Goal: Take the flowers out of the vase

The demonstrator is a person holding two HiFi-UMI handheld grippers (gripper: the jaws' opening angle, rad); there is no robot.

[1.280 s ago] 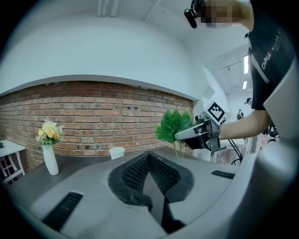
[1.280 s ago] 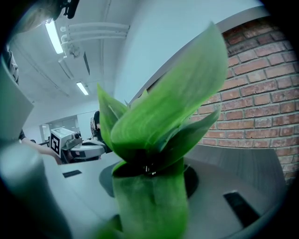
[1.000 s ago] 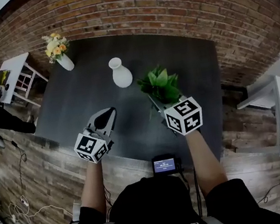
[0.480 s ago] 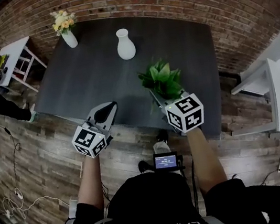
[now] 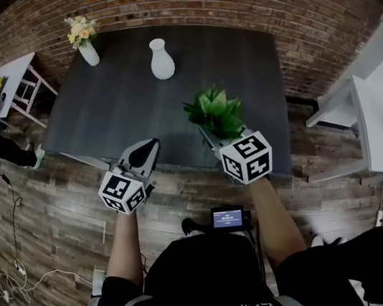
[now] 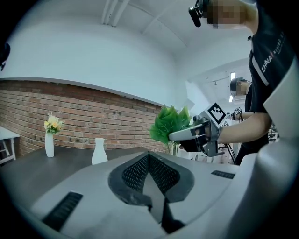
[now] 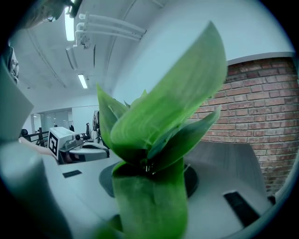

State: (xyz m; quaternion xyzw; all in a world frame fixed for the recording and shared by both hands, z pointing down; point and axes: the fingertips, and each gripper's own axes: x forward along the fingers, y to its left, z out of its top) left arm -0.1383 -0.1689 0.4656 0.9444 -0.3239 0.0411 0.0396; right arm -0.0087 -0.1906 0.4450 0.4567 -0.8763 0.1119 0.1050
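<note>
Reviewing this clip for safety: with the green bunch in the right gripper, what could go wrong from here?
The right gripper grips the green bunch only at its base, so the leaves could slip out. The flower vase stands at the far corner of the table; pulling its stems might tip it over.

My right gripper (image 5: pixel 212 136) held a green leafy bunch (image 5: pixel 215 110) over the dark table's (image 5: pixel 119 110) near edge, my left gripper (image 5: pixel 144 149) alongside, jaws together, a white vase (image 5: pixel 161 60) stood mid-table, yellow flowers (image 5: pixel 80 29) in a second vase (image 5: pixel 89 54) at the far left corner.
</note>
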